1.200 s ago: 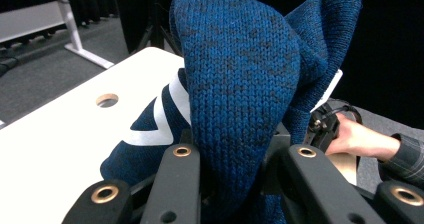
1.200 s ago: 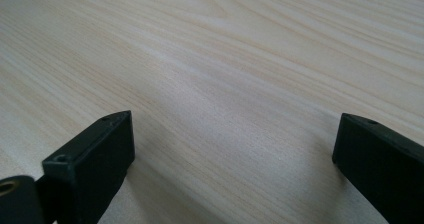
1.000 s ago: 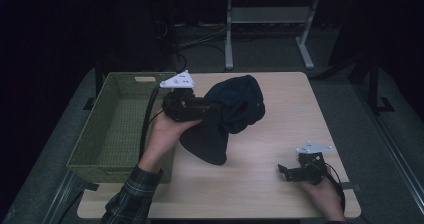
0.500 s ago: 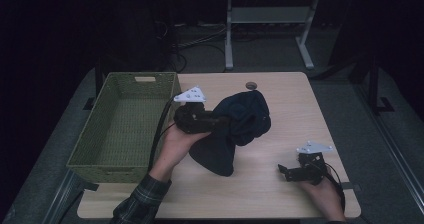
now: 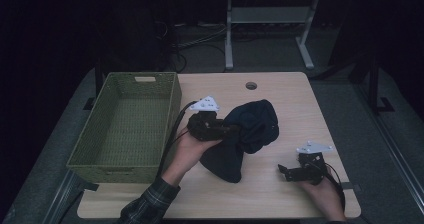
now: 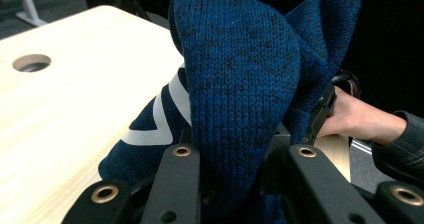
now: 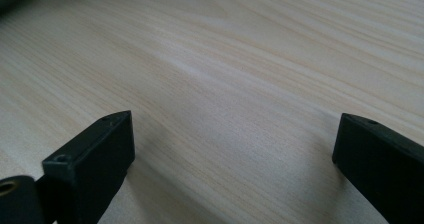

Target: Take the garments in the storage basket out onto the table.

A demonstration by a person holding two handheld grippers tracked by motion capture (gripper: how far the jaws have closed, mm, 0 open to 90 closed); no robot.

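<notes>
The left gripper (image 5: 235, 130), clamped on the dark blue knitted garment (image 5: 247, 134), has come down and toward the frame's centre, away from the green basket (image 5: 125, 124); more of the garment now lies bunched on the table (image 5: 300, 109)

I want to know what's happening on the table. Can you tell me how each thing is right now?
Blue knitted sweater: bunched up, part lying on the table, part pinched in a claw.
Green basket: upright, nothing inside.
Left claw: shut on the sweater.
Right claw: open, holding nothing, low over bare wood.
Table: bare wood around its round hole.
</notes>
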